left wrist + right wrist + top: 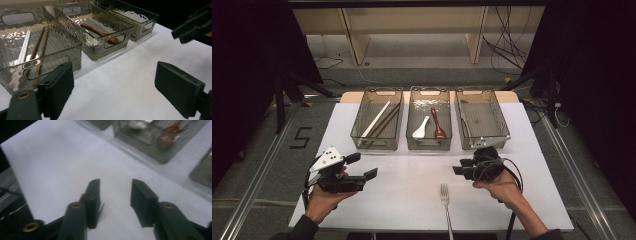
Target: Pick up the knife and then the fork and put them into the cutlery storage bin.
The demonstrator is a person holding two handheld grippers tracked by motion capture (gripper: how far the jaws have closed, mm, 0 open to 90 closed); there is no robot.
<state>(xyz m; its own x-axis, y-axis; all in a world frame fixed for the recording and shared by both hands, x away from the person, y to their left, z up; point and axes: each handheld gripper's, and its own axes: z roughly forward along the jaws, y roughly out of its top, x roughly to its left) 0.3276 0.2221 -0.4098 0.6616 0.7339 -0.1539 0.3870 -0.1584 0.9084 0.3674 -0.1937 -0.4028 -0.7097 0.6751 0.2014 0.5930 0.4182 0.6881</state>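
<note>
One fork on worktop near front edge, long axis front-to-back, tines toward trays. Right tool nearer, just right of tines, jaws parted, empty; tines seemingly beside one jaw in blurred right gripper view. Left tool open, well apart.

A silver fork is seen lying flat on the white surface, tines pointing toward the bins, handle toward the near edge.
</note>
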